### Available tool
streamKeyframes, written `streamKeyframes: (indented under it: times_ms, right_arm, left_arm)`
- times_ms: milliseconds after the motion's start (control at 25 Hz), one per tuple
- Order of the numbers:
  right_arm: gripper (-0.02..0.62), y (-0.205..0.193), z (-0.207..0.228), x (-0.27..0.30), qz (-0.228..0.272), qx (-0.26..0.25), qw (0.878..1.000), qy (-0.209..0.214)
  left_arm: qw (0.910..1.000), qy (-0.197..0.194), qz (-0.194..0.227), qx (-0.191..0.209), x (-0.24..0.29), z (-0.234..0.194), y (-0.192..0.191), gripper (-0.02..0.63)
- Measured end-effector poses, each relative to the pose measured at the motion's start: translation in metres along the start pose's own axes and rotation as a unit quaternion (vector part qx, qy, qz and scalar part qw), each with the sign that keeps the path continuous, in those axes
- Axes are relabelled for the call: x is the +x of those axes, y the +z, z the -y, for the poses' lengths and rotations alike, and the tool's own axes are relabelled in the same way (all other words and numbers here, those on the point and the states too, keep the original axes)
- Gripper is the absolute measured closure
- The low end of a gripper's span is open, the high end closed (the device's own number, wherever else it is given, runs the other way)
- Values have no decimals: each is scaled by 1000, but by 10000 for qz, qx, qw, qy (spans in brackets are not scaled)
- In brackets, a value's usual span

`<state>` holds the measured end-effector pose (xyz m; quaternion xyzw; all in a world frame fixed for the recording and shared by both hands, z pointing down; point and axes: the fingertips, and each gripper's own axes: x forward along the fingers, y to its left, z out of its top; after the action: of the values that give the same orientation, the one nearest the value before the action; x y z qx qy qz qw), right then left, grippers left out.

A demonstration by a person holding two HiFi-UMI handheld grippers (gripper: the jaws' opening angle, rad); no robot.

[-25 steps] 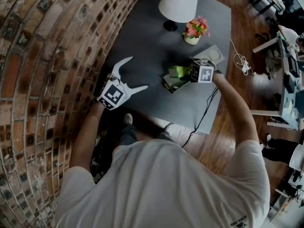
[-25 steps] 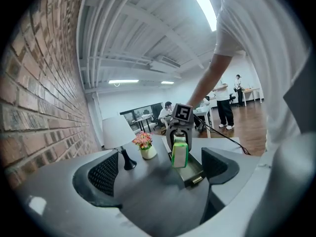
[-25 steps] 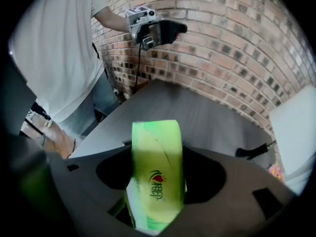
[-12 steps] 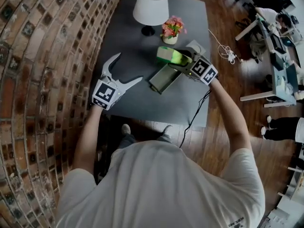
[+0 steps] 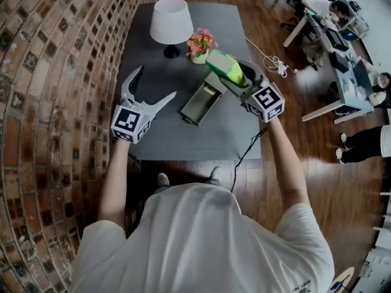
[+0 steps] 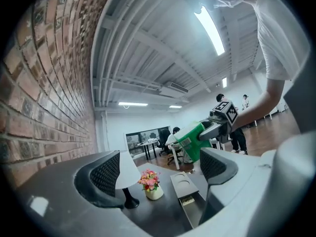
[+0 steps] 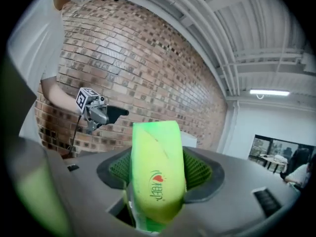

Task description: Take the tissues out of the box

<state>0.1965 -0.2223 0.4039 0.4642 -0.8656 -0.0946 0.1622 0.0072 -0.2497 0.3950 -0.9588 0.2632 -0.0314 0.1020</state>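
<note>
A green tissue pack (image 5: 223,65) is up in the air above the grey table (image 5: 165,140), with my right gripper (image 5: 228,77) shut on it. The right gripper view shows the pack (image 7: 157,174) wedged upright between the ribbed pads. Below it the long grey box (image 5: 200,101) lies open on the table, also seen in the left gripper view as the box (image 6: 190,201). My left gripper (image 5: 157,82) hovers left of the box, open with nothing between its fingers. From there I see the pack (image 6: 191,140) and the right gripper (image 6: 216,127) ahead.
A white lamp (image 5: 170,21) and a small pot of pink flowers (image 5: 200,42) stand at the table's far end. A brick wall (image 5: 55,72) runs along the left. A white cable (image 5: 272,63) lies on the wooden floor; desks with people are at the right.
The right gripper has lifted the green pack out of the box and raised it up and away. The left gripper has stayed off to the box's left.
</note>
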Motion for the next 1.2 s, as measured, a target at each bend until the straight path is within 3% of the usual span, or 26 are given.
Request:
streamKeyframes:
  times_ms: [160,320,560,760,840,1200]
  right_arm:
    - [311,13,17,-36,303,403,9956,-795]
    - [311,24,26,-71,603,712,9814,-1679]
    - [311,32,8,-110,883,949,9603,-2470]
    - [311,24,-16,-125,973,1208,9436,-2925]
    - [311,24,-25,-127,1012,1282,9389,-3029]
    - [313,19,-65,-121,935,1328,9360,-3122]
  left_arm:
    - [9999,122,57,47,-2,3,13,117]
    - [9993,350,100,41,-8,5,19,117]
    - [9972,708,223,-71,-25,9,25,117]
    - [9923,1134,442,-241,-43,11,31,129]
    - [9892,1342,525,-284,-51,10,32,162]
    - [9816,1748,466,-607,-77,16,13,193]
